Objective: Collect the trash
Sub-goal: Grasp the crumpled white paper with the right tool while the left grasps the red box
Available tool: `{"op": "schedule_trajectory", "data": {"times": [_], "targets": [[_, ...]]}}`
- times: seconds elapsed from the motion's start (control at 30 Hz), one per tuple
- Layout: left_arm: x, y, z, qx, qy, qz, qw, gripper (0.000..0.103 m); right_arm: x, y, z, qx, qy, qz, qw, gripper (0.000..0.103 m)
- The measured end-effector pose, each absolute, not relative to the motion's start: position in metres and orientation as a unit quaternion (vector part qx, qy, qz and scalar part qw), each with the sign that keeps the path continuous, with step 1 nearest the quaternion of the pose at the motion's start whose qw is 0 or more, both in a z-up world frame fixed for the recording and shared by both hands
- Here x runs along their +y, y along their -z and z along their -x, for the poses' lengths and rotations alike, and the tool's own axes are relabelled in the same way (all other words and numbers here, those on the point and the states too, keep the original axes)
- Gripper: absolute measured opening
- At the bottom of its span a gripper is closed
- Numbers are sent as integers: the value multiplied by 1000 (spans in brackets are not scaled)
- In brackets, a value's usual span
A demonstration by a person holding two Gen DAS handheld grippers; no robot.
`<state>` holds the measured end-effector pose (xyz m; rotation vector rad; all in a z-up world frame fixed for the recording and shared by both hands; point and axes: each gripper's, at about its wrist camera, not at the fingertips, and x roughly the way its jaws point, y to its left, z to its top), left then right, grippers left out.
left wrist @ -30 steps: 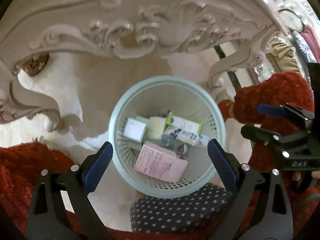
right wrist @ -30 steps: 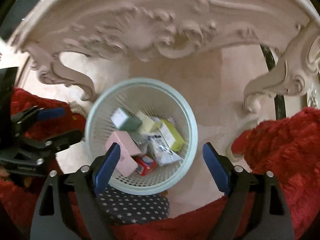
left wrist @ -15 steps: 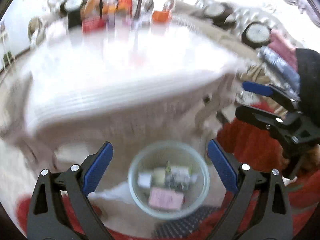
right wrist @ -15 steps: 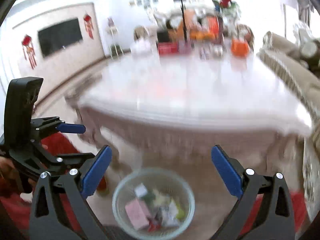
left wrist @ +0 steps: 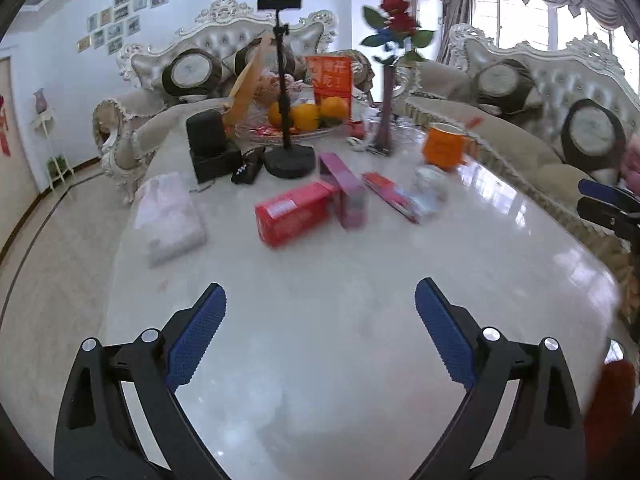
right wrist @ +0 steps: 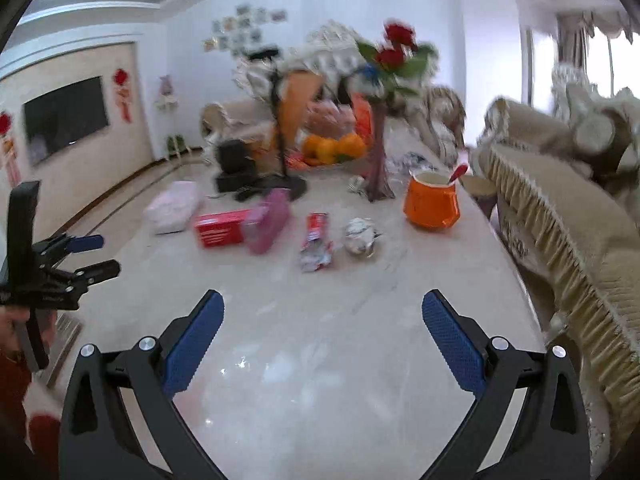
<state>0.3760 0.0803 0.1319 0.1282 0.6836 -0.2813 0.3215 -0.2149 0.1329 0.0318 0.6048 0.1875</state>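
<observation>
Now the trash: red box [left wrist: 295, 213] mid-table with pink box [left wrist: 347, 189] touching its right side, torn wrapper [right wrist: 317, 245] and foil wad [right wrist: 361, 234] further right. Left gripper [left wrist: 320, 332] and right gripper [right wrist: 323, 340] both spread wide, empty — approach low, straddle the red box's narrow sides.

Both tongs [left wrist: 320, 328] [right wrist: 322, 334] agape, empty

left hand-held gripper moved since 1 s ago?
Yes. The left hand-held gripper has swung up: it looked down into the trash basket below the table edge, and now faces across the tabletop toward the red box.
</observation>
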Motion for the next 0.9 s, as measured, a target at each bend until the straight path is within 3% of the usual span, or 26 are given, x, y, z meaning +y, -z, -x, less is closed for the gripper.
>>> {"op": "schedule_trajectory", "data": {"times": [0.17,0.43,0.77,0.83,0.87,0.9], "targets": [[71,-117,-450,343,151,-110,921,93,-221,-110,-413,352,-82,-9,932,95],[65,-84,-524,373,197,-222,879,93,-223,-78,-475,401,-84,-33,912,95],[47,-62,-568,405,178,-223,869,93,-223,-49,-530,445,-74,-33,892,95],[44,-56,-573,427,170,-214,862,84,-220,-41,-537,461,-70,-17,884,94],[44,-53,-577,440,167,-207,858,57,-217,-36,-539,467,-66,-4,882,94],[44,-51,-579,453,156,-196,856,41,-216,-34,-538,468,-64,5,881,85]]}}
